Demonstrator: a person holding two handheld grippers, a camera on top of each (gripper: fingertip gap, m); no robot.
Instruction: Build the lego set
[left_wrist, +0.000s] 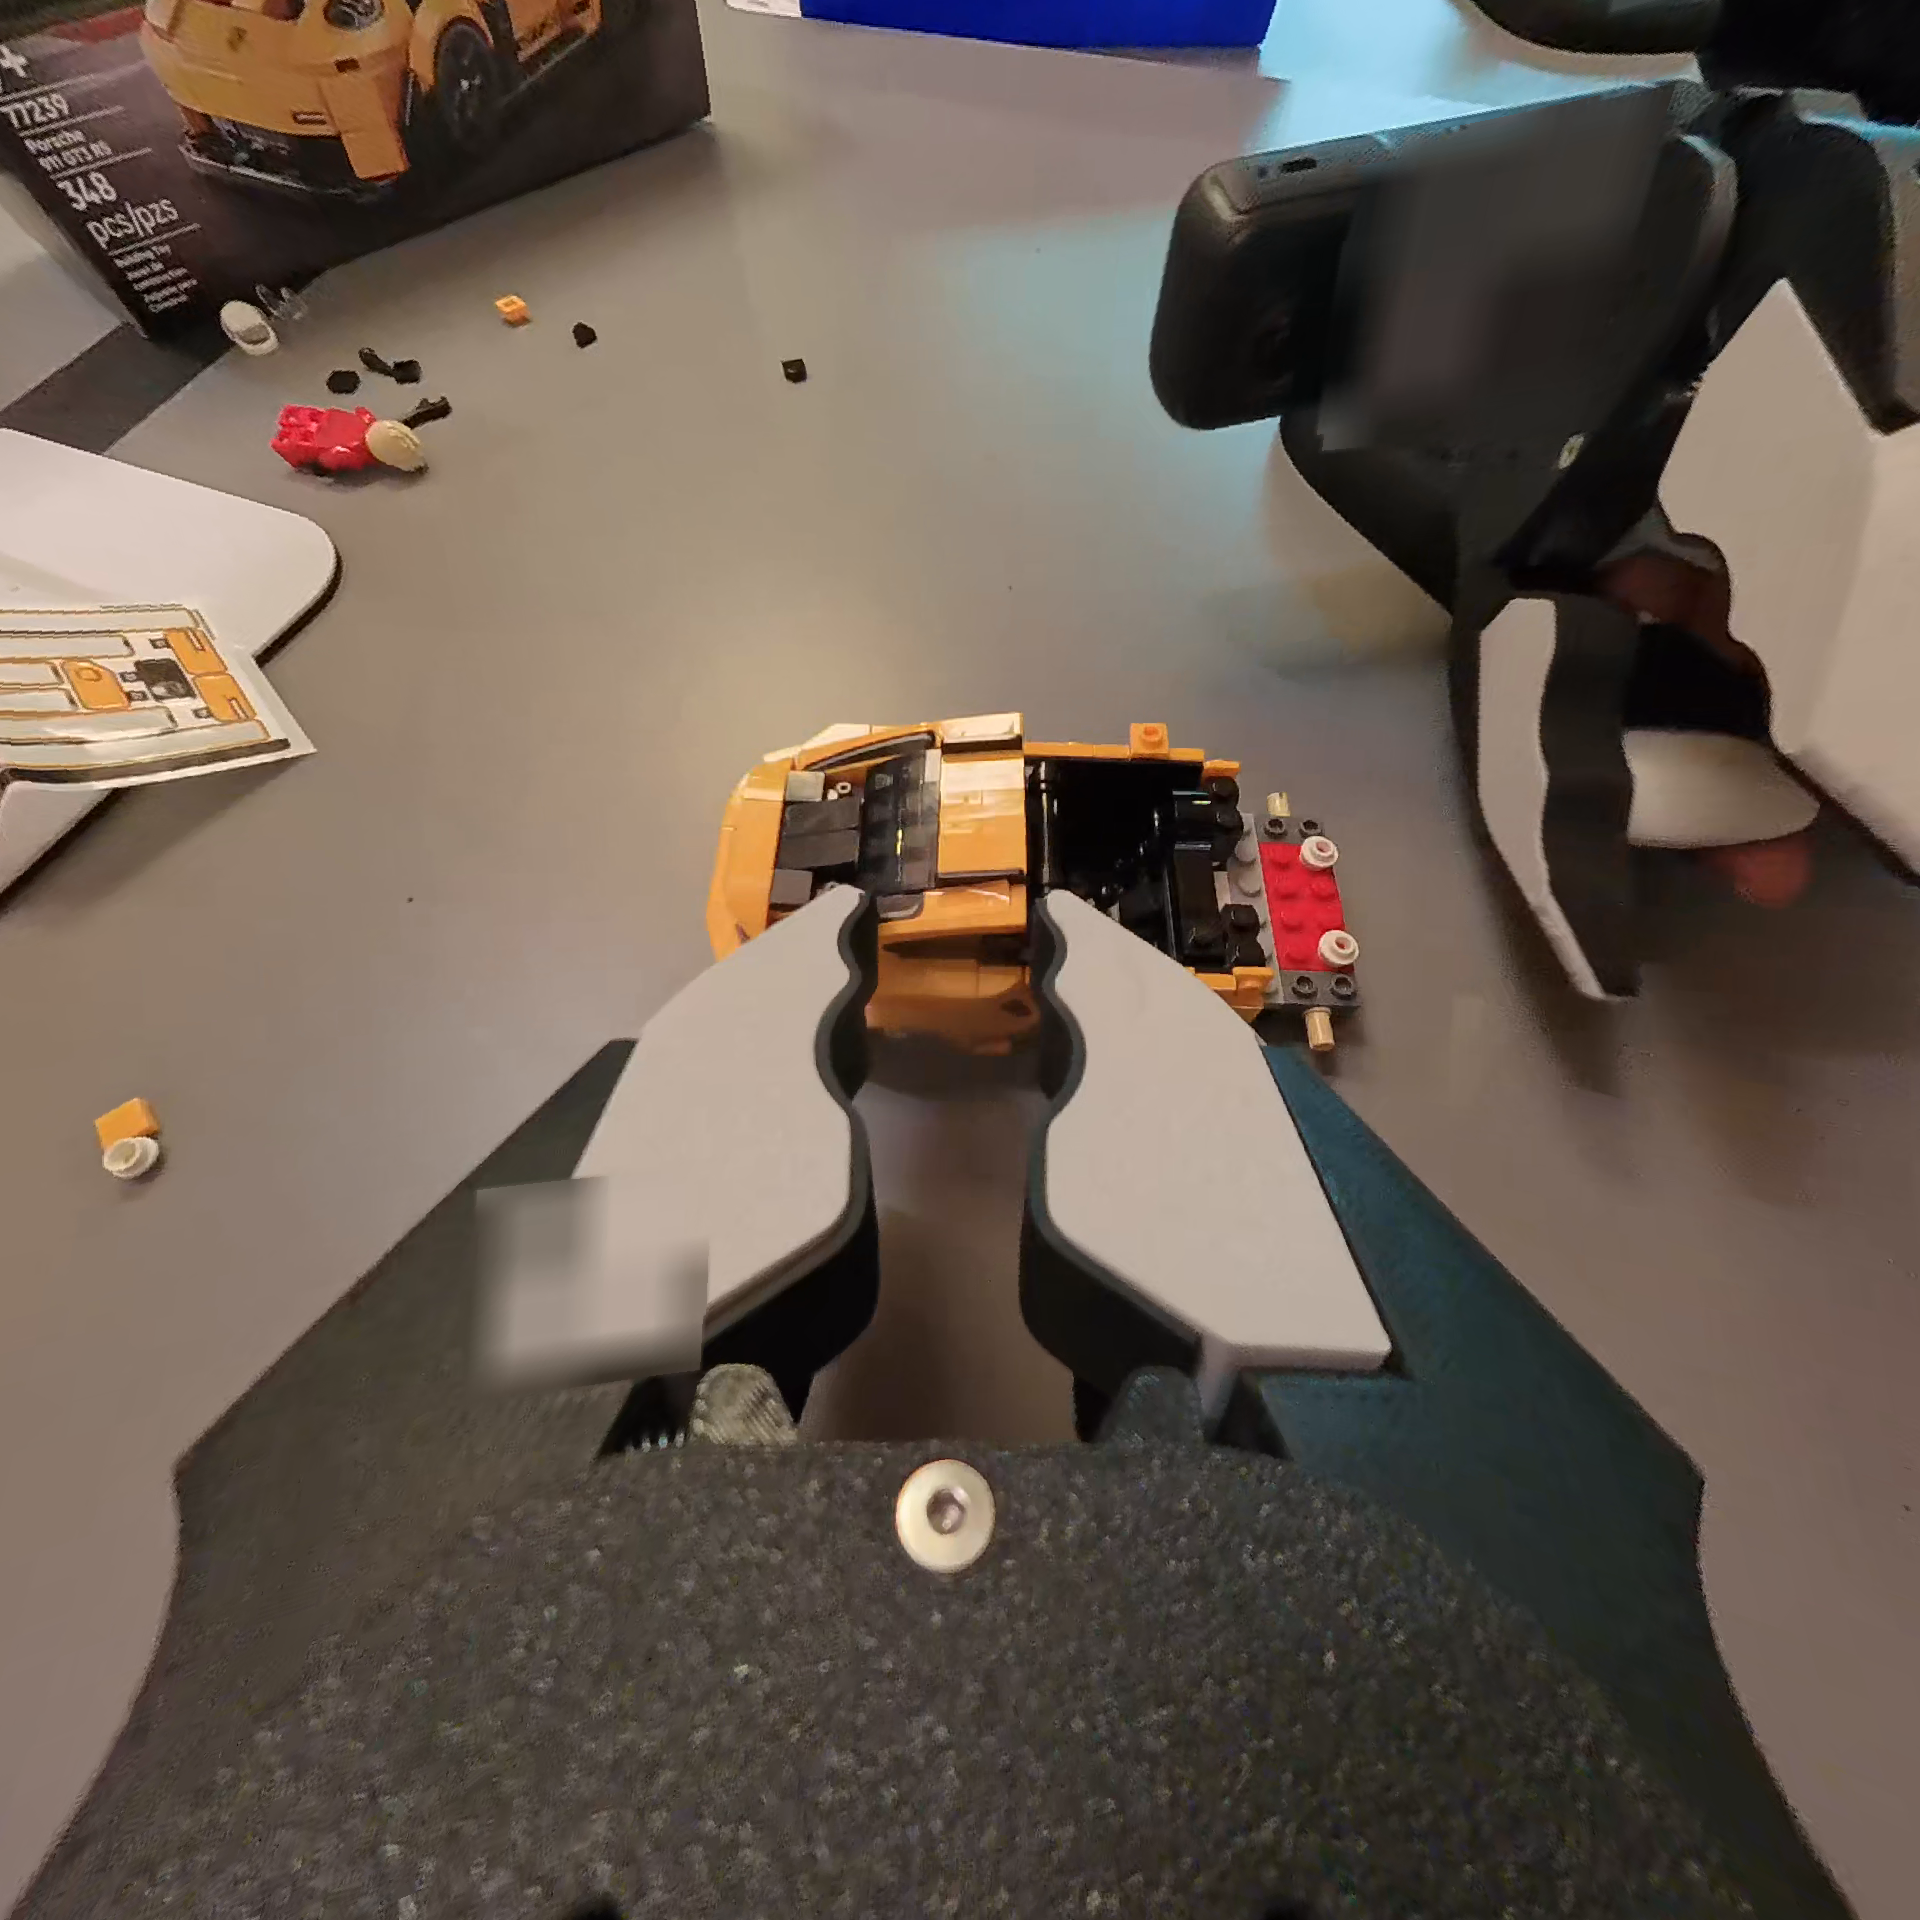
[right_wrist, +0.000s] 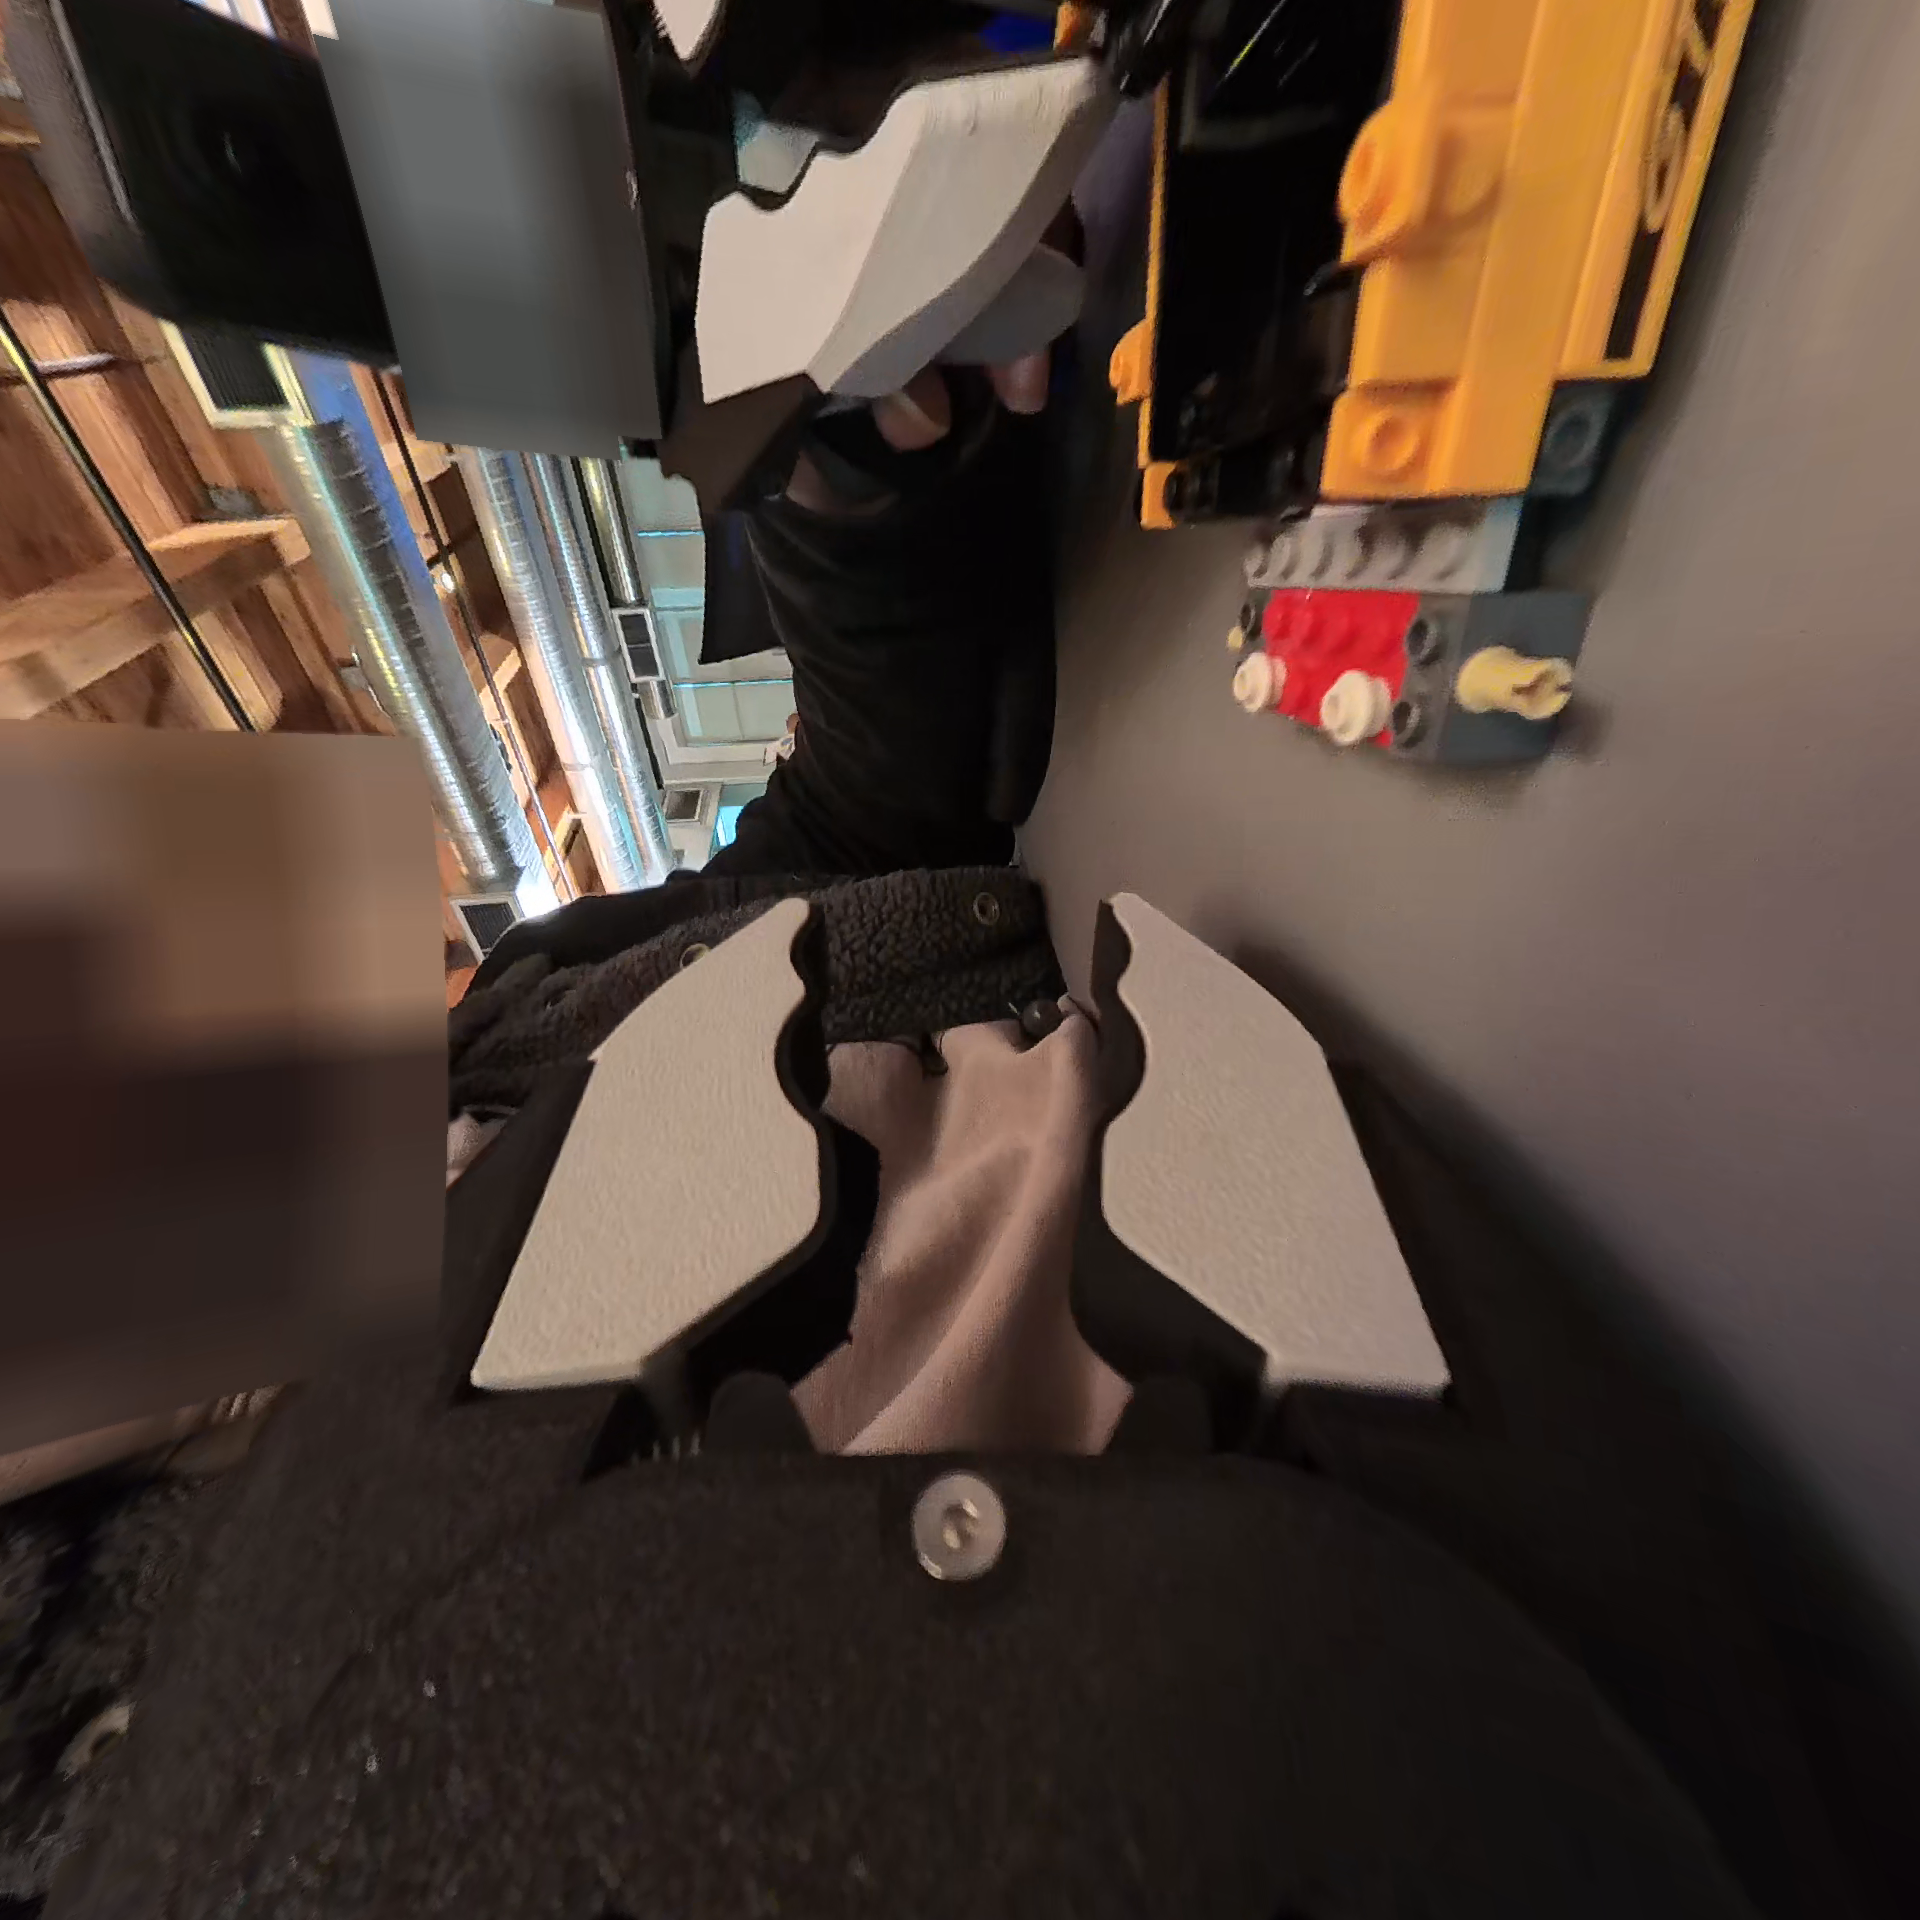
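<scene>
Left wrist view: left gripper comes in low over the grey table, fingers angled down onto the near side of the orange brick car — both pads pressed against the car's orange flank, clenched on it. Car sits on the table, partly built: roof section open, black interior exposed, a red and grey studded chassis end sticking out to the right with tan axle pins. Right gripper hangs at the upper right of this view, tilted fingers-down, well apart from the car, with a person's hand behind it.

Only this view shows the clutter: printed box at top left, sticker sheet on a white tray, a red minifigure piece, loose black and orange bits.

Right wrist view — rolled sideways, table runs up the right edge. Right gripper is released, jaws wide apart, nothing between the pads; only dark fleece clothing lies behind the gap. Car and its chassis end sit at upper right, apart from these fingers. This view alone shows ceiling ducts and wood beams
</scene>
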